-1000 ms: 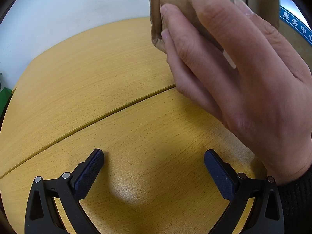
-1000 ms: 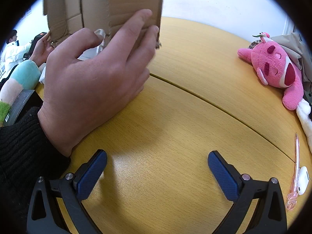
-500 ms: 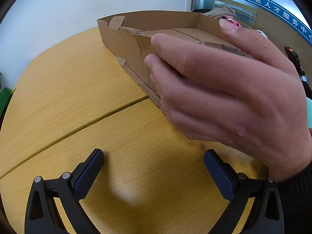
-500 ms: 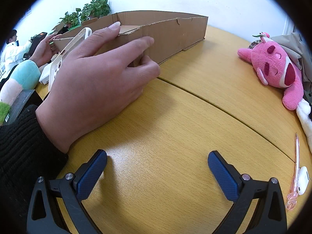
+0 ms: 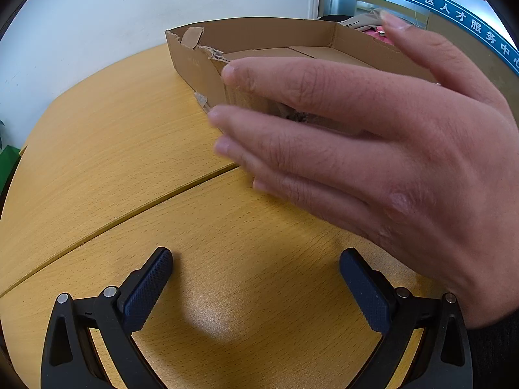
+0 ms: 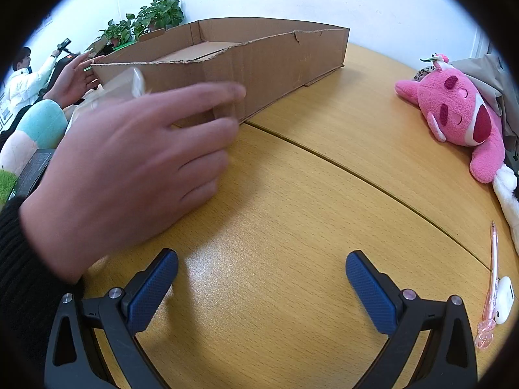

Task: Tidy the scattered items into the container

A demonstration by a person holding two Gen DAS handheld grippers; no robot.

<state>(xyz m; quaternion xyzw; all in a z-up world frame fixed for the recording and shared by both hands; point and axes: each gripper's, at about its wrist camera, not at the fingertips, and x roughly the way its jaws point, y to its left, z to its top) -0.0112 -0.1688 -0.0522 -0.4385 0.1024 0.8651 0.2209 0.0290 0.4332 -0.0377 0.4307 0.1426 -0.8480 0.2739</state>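
A shallow open cardboard box (image 6: pixel 275 61) lies flat on the wooden table; it also shows in the left wrist view (image 5: pixel 259 39). A bare hand (image 6: pixel 129 162) rests against its near wall, also seen in the left wrist view (image 5: pixel 373 149). A pink plush toy (image 6: pixel 460 113), a pink pen (image 6: pixel 489 285) and a small white case (image 6: pixel 504 300) lie at the right of the right wrist view. My left gripper (image 5: pixel 256 288) and right gripper (image 6: pixel 262 288) are open and empty, low over bare table, short of the box.
A teal plush (image 6: pixel 35 133) and a black object (image 6: pixel 32 171) sit at the left edge behind the hand. Potted plants (image 6: pixel 146 19) stand by the far wall. Another person (image 6: pixel 22 77) is at far left. A table seam (image 5: pixel 129 207) crosses the top.
The hand has brought the box down from upright to flat on the table and is loosening from its wall. Neither gripper has moved.
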